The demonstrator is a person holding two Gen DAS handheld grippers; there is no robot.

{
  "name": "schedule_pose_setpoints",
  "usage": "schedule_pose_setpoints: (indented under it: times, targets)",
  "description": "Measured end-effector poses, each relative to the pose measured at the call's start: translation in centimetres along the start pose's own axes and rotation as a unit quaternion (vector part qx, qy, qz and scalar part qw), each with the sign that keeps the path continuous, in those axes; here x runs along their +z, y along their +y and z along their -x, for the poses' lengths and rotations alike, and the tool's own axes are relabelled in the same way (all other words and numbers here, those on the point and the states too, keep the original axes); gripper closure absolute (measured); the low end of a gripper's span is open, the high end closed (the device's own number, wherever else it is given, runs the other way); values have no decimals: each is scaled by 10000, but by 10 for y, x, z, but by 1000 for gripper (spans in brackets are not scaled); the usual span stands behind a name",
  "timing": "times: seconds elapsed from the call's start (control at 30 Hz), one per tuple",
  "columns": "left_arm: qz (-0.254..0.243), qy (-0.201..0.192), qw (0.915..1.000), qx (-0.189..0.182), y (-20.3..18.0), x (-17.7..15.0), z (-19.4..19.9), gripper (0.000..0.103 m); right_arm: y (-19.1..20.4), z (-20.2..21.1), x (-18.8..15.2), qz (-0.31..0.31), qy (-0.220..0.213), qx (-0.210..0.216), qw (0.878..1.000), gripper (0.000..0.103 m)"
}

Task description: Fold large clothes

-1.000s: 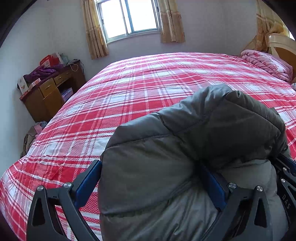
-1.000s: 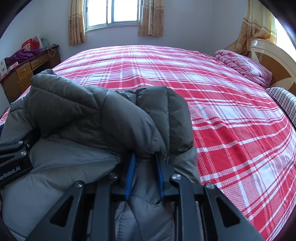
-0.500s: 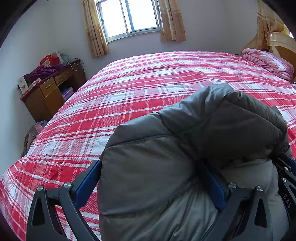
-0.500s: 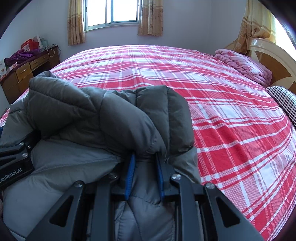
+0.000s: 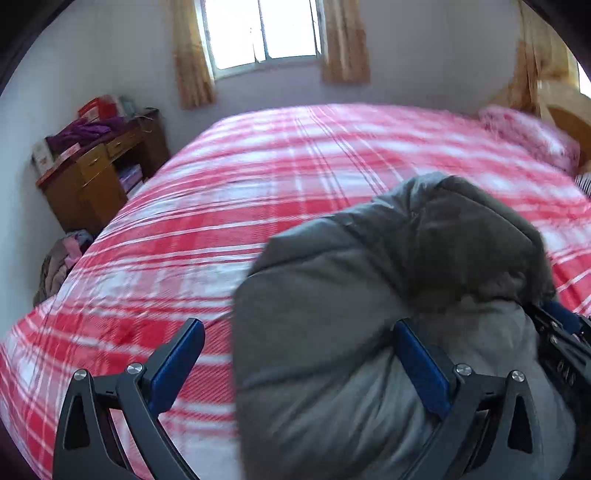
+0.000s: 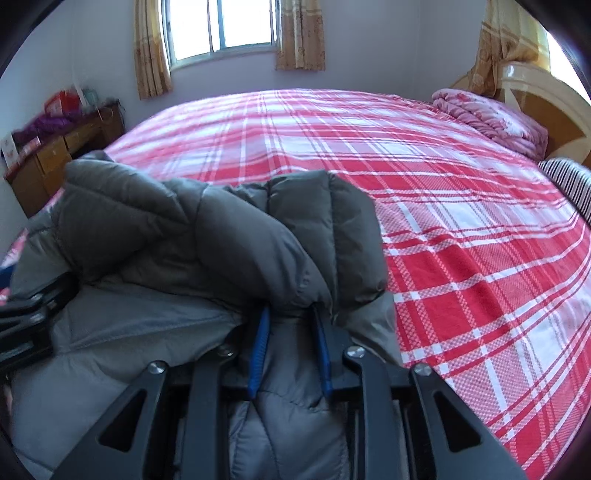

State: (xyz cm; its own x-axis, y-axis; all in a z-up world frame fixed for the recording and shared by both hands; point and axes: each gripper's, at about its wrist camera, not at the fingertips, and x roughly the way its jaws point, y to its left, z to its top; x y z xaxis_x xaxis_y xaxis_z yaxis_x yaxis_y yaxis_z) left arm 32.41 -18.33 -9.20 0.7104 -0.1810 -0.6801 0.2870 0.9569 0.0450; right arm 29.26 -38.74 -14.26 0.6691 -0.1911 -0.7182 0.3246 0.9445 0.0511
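A big bed (image 6: 461, 258) fills the room, covered by a red and white checked sheet (image 5: 221, 221). On the far wall is a window (image 6: 221, 26) with yellow curtains (image 6: 299, 33) on both sides. At the far left stands a wooden desk (image 5: 92, 181) with drawers, and purple clothes (image 5: 85, 131) and boxes are piled on top. More clothes lie in a heap on the floor (image 5: 59, 262) beside the bed. At the far right is a rolled pink blanket (image 6: 491, 118) next to the wooden headboard (image 6: 554, 107).

A puffy grey jacket (image 6: 221, 240) lies bunched up on the near side of the bed. The left gripper (image 5: 295, 354) is spread wide; its right finger (image 5: 421, 362) touches the jacket, and its left finger (image 5: 177, 362) is over the sheet, apart from the jacket. The right gripper (image 6: 291, 347) is opening, with a fold of the jacket between its blue pads (image 6: 260, 347).
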Motion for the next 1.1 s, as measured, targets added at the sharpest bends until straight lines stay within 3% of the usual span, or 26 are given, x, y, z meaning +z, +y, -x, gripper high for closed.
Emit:
schedule_pose_setpoints:
  times: [0.03, 0.07, 0.1, 0.13, 0.2, 0.27, 0.33, 0.4, 0.47, 0.6, 0.67, 0.77, 0.9, 0.97, 1.03, 1.1]
  targets:
    - [89, 16, 9999, -53, 7, -6, 5, 1, -7, 6, -1, -172, -111, -3, 9998, 44]
    - [235, 119, 9995, -156, 18, -14, 6, 1, -15, 15, -3, -389, -276, -35, 9989, 21]
    - [348, 189, 9989, -263, 23, -19, 6, 1, -21, 21, -5, -568, -414, -38, 9975, 6]
    - [531, 271, 9973, -425, 31, -25, 5, 1, -31, 29, -8, -861, -574, -2, 9946, 2]
    - [850, 364, 9938, -619, 39, -33, 4, 1, -43, 24, -11, -1155, -332, 67, 9927, 5]
    - [1038, 533, 9905, -732, 41, -36, 2, 1, -48, 10, -16, -1289, 174, 520, 9901, 8]
    - [1103, 655, 9876, -908, 37, -39, 0, 1, -46, 14, -17, -1196, 137, 680, 9904, 17]
    - [867, 559, 9907, -886, 29, -40, 6, 1, -41, 15, -22, -1028, 188, 1178, 9875, 31]
    - [604, 484, 9935, -837, 19, -40, 8, 1, -34, 18, -26, -864, 175, 1516, 9845, 38]
    - [513, 471, 9940, -845, 13, -38, 7, 1, -34, 15, -27, -970, 274, 2265, 9688, 41]
    - [544, 457, 9940, -831, 14, -38, 5, 1, -36, 14, -27, -1017, 239, 2286, 9679, 41]
    - [482, 388, 9955, -716, 16, -36, 6, 1, -33, 11, -27, -1094, 206, 1939, 9747, 39]
    - [299, 81, 9989, -355, 16, -36, 13, 1, -9, 36, -28, -477, -145, 1917, 9802, 51]
    - [431, 254, 9975, -493, 20, -37, 8, 1, -2, 33, -29, -392, -38, 1873, 9815, 51]
    - [714, 512, 9929, -800, 29, -36, 0, 1, -14, 13, -27, -839, 433, 2200, 9709, 49]
    - [899, 633, 9880, -1080, 34, -38, -3, 1, -22, 7, -24, -1013, 585, 2391, 9639, 49]
